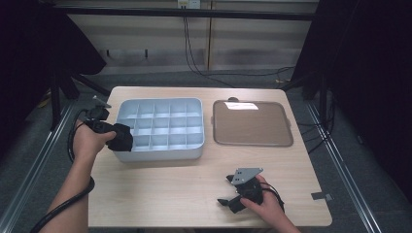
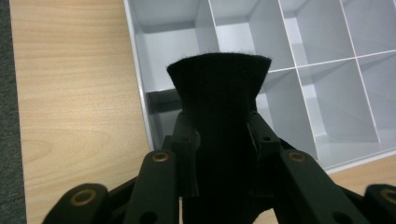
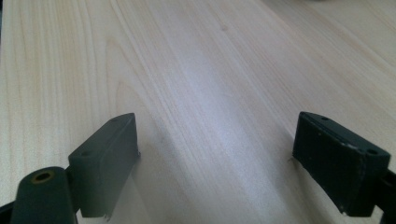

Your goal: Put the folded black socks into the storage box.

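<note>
Left fingers [image 2: 219, 135] clamped on black cloth [image 2: 219, 88]; right fingers [image 3: 116, 154] wide apart.

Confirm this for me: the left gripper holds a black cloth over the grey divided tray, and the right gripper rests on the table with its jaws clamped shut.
One thing is wrong. The right gripper has its jaws wide apart, with bare table between them, as the right gripper view shows. The rest stands: the left gripper holds the black cloth over the grey divided tray.
</note>
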Demonstrator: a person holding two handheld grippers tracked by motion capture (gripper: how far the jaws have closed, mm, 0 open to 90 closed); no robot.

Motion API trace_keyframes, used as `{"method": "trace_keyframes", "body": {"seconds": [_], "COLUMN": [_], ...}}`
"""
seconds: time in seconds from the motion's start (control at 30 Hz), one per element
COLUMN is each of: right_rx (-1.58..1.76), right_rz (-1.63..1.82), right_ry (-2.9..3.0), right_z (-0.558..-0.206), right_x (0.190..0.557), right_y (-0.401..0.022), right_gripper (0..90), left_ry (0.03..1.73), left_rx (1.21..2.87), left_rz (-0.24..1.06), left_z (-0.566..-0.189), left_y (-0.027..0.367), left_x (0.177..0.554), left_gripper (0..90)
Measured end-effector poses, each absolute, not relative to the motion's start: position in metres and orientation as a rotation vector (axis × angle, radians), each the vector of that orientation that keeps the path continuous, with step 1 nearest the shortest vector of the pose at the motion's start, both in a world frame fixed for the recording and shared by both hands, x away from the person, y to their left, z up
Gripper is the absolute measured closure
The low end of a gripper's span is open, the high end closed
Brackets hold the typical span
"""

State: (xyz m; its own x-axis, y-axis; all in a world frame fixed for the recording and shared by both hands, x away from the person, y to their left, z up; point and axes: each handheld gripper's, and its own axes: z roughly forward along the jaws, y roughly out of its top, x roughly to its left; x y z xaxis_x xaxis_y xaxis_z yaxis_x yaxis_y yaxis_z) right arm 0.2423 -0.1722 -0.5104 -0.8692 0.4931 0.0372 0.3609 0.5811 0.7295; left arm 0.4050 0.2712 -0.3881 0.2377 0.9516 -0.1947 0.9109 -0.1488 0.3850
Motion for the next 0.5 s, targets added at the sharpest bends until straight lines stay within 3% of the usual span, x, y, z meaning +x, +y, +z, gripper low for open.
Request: {"method": "trace_keyframes", "body": {"seconds": [0.5], "right_rx": [0.72], "right_rz": [1.16], "right_ry": [2.639], "right_z": [-0.5104], "right_x": [0.2423], "right_y": [-0.1722], "right_gripper": [13.4], "left_ry": [1.726], "left_rx": [2.137], "left_rz": [0.165], "left_z": [-0.3973], "left_y": [0.2684], "left_x": [0.4093], "left_gripper": [69.1]}}
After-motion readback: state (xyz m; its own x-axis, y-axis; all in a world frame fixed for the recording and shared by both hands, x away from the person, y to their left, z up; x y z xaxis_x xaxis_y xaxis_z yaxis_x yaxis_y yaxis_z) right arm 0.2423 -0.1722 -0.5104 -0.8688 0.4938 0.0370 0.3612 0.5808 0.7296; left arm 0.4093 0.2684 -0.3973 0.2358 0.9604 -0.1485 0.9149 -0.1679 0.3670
